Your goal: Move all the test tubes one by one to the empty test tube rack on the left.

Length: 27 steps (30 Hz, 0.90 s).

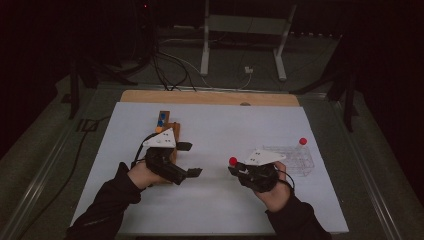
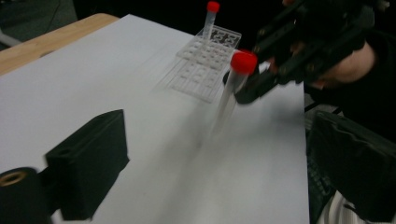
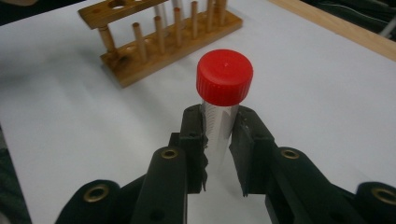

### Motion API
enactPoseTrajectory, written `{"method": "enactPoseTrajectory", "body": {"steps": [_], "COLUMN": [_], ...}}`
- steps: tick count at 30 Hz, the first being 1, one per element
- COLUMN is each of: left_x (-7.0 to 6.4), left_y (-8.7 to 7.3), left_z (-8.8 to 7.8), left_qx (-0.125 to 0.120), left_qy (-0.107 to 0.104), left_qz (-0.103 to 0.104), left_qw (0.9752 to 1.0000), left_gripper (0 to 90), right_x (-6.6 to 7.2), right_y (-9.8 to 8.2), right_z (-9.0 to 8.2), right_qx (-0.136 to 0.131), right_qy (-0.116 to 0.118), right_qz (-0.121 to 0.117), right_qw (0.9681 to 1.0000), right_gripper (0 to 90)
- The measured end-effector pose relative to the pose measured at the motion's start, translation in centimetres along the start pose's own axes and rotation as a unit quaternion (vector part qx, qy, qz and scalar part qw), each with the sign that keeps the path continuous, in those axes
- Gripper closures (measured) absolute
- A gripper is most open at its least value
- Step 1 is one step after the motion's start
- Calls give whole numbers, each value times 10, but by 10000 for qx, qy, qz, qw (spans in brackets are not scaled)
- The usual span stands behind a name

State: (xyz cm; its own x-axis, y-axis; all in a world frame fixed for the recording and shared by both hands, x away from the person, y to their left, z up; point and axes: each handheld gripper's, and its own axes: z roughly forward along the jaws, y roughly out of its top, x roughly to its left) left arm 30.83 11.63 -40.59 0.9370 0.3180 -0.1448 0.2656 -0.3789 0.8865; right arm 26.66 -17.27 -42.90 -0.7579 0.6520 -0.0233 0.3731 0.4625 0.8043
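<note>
A clear tube with a red cap [image 3: 224,77] stands upright between my right gripper's [image 3: 218,140] jaws, which are shut on its body just under the cap. In the high view that tube [image 1: 233,161] is held at centre right, left of a clear plastic rack [image 1: 295,159] that holds another red-capped tube [image 1: 302,141]. My left gripper [image 1: 191,159] is open with nothing between its jaws, just right of a wooden peg rack [image 1: 167,125]. In the left gripper view the held tube [image 2: 233,88] and the right gripper [image 2: 261,84] are ahead, in front of the clear rack [image 2: 205,65].
A white sheet [image 1: 215,200] covers the wooden table [image 1: 210,97]. The wooden rack [image 3: 163,42] carries tubes with blue and orange caps [image 1: 161,120]. Cables and a metal stand lie on the floor beyond the table's far edge.
</note>
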Motion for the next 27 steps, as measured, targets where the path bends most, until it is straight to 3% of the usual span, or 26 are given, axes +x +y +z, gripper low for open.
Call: {"method": "enactPoseTrajectory", "body": {"steps": [5, 17, 27], "left_x": [-5, -16, -18], "left_y": [7, 16, 18], "left_z": [13, 41, 54], "left_qx": [-87, -64, -52], "left_qy": [-120, -279, -292], "left_qz": [94, 360, 502], "left_qw": [9998, 9989, 9983], "left_gripper": [174, 501, 638], "right_x": [7, 10, 11], "right_y": [2, 3, 5], "right_z": [4, 4, 3], "right_qx": [-4, -13, -31], "right_qy": [120, 214, 236], "right_qz": [-57, -87, -92], "right_qw": [9999, 9997, 9997], "right_gripper": [746, 746, 746]}}
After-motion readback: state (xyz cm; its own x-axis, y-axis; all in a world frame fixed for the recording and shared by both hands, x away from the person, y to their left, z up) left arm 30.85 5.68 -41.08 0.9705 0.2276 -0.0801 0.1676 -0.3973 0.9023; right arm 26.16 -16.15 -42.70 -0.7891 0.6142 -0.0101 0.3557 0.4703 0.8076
